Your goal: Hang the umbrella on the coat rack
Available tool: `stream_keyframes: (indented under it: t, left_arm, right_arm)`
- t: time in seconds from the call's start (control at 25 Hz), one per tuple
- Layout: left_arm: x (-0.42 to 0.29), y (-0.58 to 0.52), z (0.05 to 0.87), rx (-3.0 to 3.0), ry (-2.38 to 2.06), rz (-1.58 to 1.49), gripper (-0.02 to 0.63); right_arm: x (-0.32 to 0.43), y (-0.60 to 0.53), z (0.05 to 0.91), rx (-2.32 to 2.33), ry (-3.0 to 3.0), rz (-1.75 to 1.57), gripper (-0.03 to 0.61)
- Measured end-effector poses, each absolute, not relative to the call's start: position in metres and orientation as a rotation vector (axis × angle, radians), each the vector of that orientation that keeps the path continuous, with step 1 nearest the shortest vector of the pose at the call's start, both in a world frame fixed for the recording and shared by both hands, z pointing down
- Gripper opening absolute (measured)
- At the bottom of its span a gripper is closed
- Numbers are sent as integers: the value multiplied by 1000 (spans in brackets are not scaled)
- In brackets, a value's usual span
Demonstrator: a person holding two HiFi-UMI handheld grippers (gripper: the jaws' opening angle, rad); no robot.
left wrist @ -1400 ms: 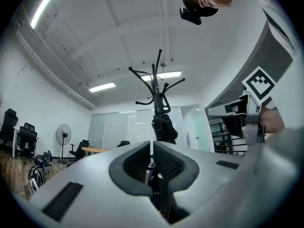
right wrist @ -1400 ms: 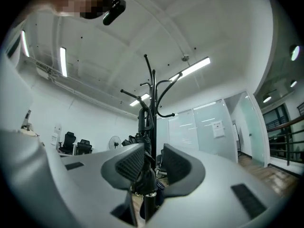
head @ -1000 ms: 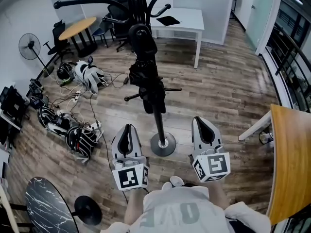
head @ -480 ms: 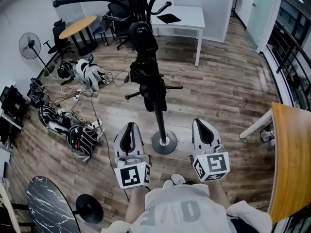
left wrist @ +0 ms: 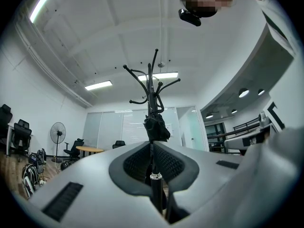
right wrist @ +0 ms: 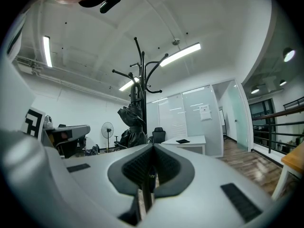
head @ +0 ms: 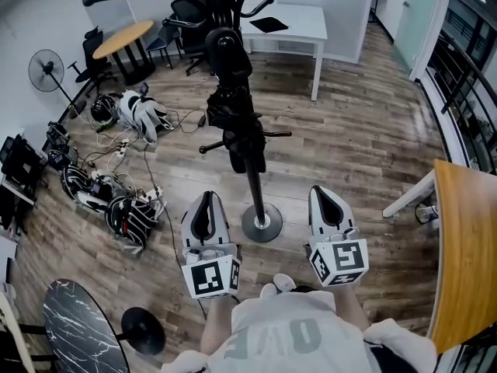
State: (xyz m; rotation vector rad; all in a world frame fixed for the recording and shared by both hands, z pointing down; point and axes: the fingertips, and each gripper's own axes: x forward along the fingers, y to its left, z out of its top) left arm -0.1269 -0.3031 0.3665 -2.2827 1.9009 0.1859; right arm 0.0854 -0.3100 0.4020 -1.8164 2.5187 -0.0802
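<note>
A black folded umbrella [head: 237, 127] hangs on the black coat rack [head: 256, 189], up against the pole, with its round end toward the camera. The rack's round base [head: 262, 224] stands on the wood floor between my two grippers. My left gripper [head: 206, 199] is shut and empty, just left of the base. At the same distance to the right of the base, my right gripper [head: 323, 193] is also shut and holds nothing. In the left gripper view the umbrella [left wrist: 156, 127] hangs straight ahead beyond the closed gripper [left wrist: 151, 143]. The right gripper view shows the umbrella [right wrist: 132, 122] left of the closed gripper [right wrist: 153, 145].
Helmets, bags and cables [head: 124, 208] litter the floor at the left, near a standing fan [head: 45, 72]. A white table [head: 286, 29] and a round wooden table [head: 124, 41] stand behind the rack. A wooden tabletop [head: 466, 263] is at the right, a marble one [head: 74, 332] at the lower left.
Both grippers stay shut and almost still. The head view has shifted slightly, so the rack and floor sit a little lower in the picture.
</note>
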Motion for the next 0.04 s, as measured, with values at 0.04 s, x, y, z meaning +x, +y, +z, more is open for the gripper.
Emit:
stream_keyframes:
  t: [0.04]
  left_arm:
    - [-127,-303,367,-2282,1902,187,41]
  right_arm:
    - [85,-310,403,-1815,2521,-81,30]
